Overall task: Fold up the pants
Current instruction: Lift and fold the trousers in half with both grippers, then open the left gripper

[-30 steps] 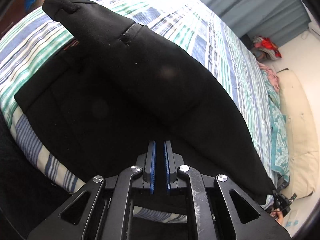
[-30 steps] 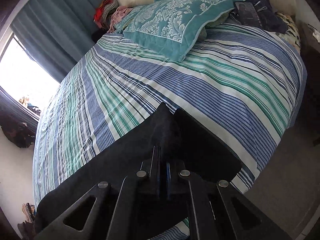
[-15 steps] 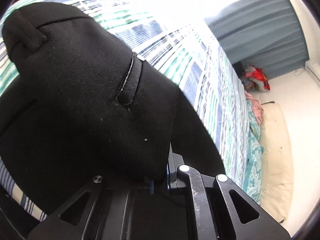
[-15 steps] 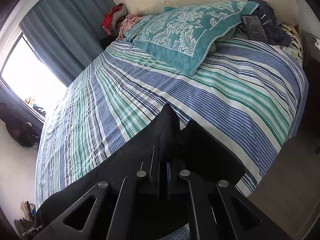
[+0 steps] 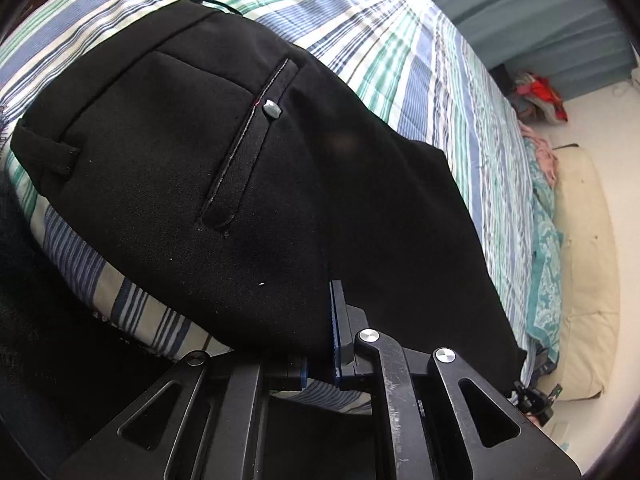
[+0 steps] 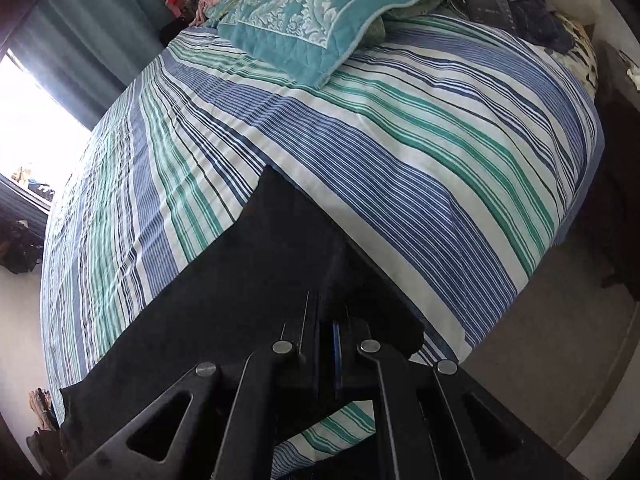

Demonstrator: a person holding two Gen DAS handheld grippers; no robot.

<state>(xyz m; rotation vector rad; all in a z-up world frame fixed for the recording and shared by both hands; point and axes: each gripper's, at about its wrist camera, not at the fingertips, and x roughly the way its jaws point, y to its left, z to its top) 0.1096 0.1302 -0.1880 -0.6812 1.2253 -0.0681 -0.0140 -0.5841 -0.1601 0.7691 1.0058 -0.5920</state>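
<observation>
Striped bedding (image 6: pixel 400 152) covers a wide bed, a teal pillow (image 6: pixel 320 12) at twelve o'clock in my right view. Black pants (image 5: pixel 192 168) lie across the near edge, their seat and back pocket (image 5: pixel 248 140) filling nine to twelve o'clock of my left view. My left gripper (image 5: pixel 324 320) and right gripper (image 6: pixel 326 316) are each pinched tight on pants cloth. I judge a fold is underway; next I should carry both held edges across together and lay them flat.

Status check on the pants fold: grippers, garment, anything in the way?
Left gripper and right gripper both shut on black pants. Pants draped over striped bed, back pocket up. Teal pillow far off, nothing blocking.
</observation>
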